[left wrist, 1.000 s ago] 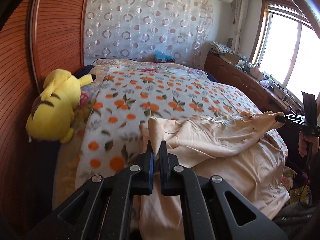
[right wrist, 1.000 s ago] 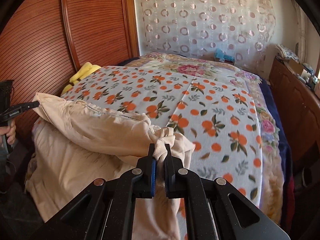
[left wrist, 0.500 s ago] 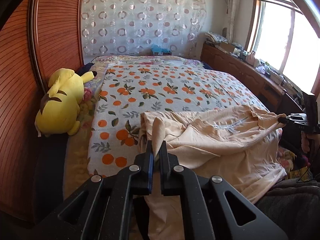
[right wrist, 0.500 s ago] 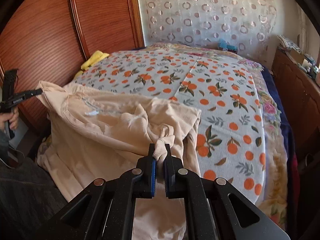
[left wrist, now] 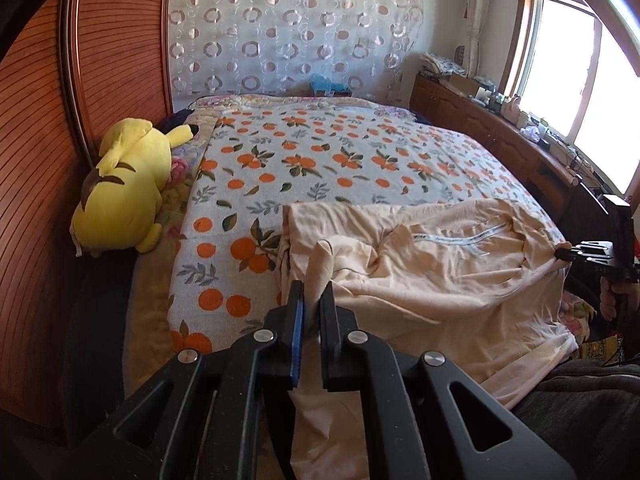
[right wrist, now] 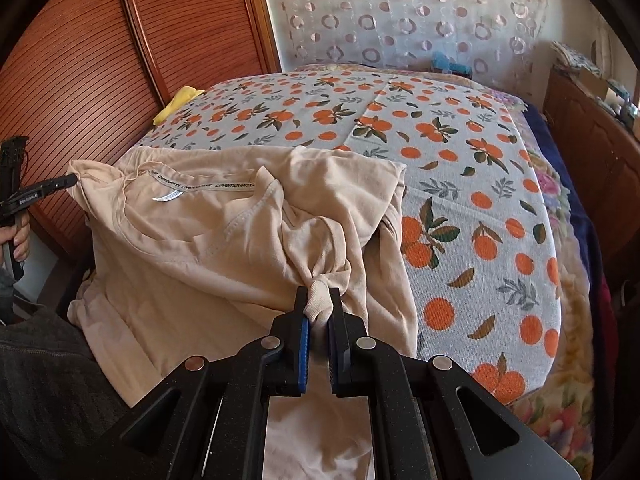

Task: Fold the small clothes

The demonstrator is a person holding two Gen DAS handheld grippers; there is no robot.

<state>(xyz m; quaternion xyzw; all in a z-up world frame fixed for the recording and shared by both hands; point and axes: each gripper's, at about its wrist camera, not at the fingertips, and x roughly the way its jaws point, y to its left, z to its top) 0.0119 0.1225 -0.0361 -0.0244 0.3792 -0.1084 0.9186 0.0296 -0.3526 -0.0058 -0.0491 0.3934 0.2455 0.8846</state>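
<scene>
From my left camera, the shirt's (left wrist: 420,264) lower part drops behind my left gripper (left wrist: 311,300) and out of frame, so I can't see its hem. The right gripper (left wrist: 560,254) sits at the frame's edge, its handle cut off, the hand (left wrist: 616,300) behind it dim. On the right camera, the neck tape's print (right wrist: 200,186) is too small to read fully. The plush (right wrist: 178,104) is mostly hidden behind the bed (right wrist: 460,184). Items on the sideboard (left wrist: 500,136) are too small to identify.

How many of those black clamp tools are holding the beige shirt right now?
2. The left gripper pinches one shoulder of the beige cotton T-shirt, nearer the wooden headboard. The right gripper pinches the other shoulder, nearer the window side.
</scene>
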